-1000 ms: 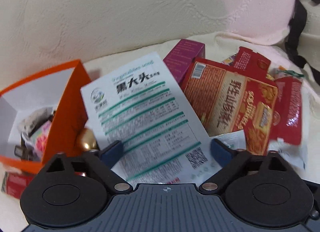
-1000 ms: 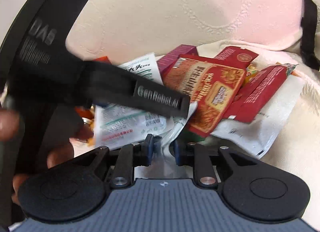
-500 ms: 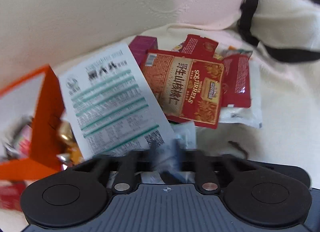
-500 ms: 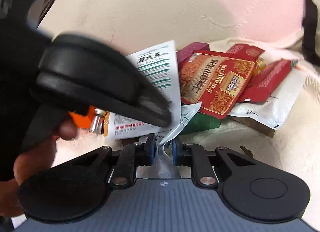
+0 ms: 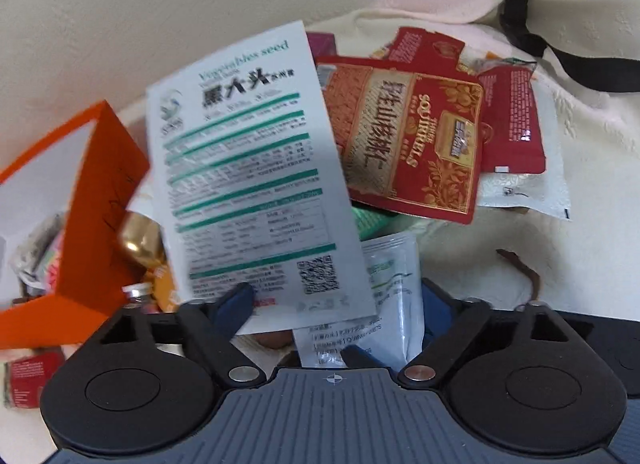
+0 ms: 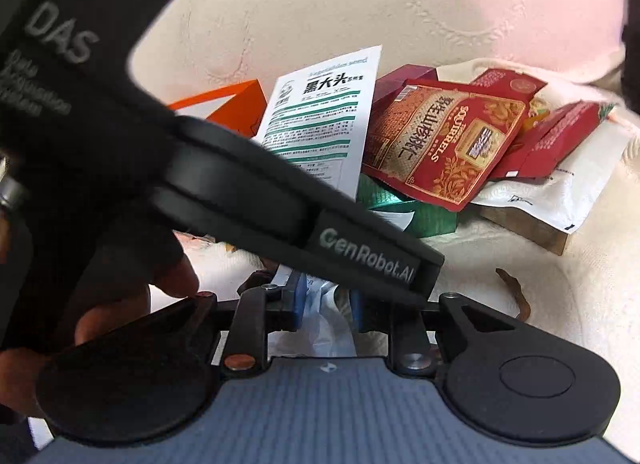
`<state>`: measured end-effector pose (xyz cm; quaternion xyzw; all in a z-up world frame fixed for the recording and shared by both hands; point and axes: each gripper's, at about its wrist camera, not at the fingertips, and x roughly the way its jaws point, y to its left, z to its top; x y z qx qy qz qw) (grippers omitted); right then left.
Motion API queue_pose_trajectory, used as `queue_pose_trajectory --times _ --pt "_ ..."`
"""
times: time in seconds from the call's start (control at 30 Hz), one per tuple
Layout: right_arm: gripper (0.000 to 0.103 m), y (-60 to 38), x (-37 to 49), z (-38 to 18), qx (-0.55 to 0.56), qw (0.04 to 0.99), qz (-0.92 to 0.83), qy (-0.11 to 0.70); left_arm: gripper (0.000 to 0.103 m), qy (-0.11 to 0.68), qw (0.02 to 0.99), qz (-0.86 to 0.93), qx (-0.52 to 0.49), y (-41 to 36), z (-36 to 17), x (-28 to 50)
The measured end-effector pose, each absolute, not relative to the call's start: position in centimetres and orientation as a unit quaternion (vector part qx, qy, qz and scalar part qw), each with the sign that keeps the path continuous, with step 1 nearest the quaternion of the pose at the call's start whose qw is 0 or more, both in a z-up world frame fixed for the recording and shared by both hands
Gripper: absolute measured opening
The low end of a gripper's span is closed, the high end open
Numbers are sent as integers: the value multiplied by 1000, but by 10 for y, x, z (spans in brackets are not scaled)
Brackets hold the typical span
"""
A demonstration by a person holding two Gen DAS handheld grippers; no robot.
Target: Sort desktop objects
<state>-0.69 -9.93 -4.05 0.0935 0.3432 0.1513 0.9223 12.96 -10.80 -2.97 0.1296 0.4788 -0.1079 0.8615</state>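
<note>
Item under handling: small translucent white plastic sachet [image 6: 324,328], soft and creased, printed in black and green. It sits at lower centre of the right wrist view, pinched between the blue pads of the right claw [image 6: 326,300], which is drawn narrow onto it. In the left wrist view the same sachet [image 5: 396,296] stands at lower centre right.

Left claw [image 5: 334,304]: spread wide, gripping nothing. Between its blue fingers lie the sachet and the lower edge of a flat glossy white seed packet with green stripes and a QR code [image 5: 248,167]. The packet is tilted, rising toward upper centre. Whether it touches the left finger cannot be determined. The black housing of the left claw crosses the right wrist view diagonally from upper left.

Left of the packet: open orange cardboard box with white interior [image 5: 100,191], angular, holding wrapped items. Just beside it, a round gold foil-wrapped piece [image 5: 138,238].

Right of the packet: glossy red flat pouch with gold ornament [image 5: 412,143], overlapping further red pouches, a white plastic bag [image 5: 520,191] and a ribbed green carton [image 6: 400,211]. A magenta carton [image 6: 400,79] shows behind.

All rests on cream embossed fabric [image 5: 580,264]. A black strap [image 5: 520,23] crosses the upper right.
</note>
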Motion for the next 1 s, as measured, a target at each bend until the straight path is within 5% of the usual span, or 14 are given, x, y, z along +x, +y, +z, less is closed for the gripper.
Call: queue_pose_trajectory --times 0.13,0.4,1.0 --pt "18 -95 -11 -39 115 926 131 335 0 478 856 -154 122 -107 -19 118" --pt "9 -81 -29 -25 113 943 126 287 0 477 862 -147 84 -84 -2 113" --pt "9 -75 -76 81 38 975 94 198 0 379 904 -188 69 -90 120 71"
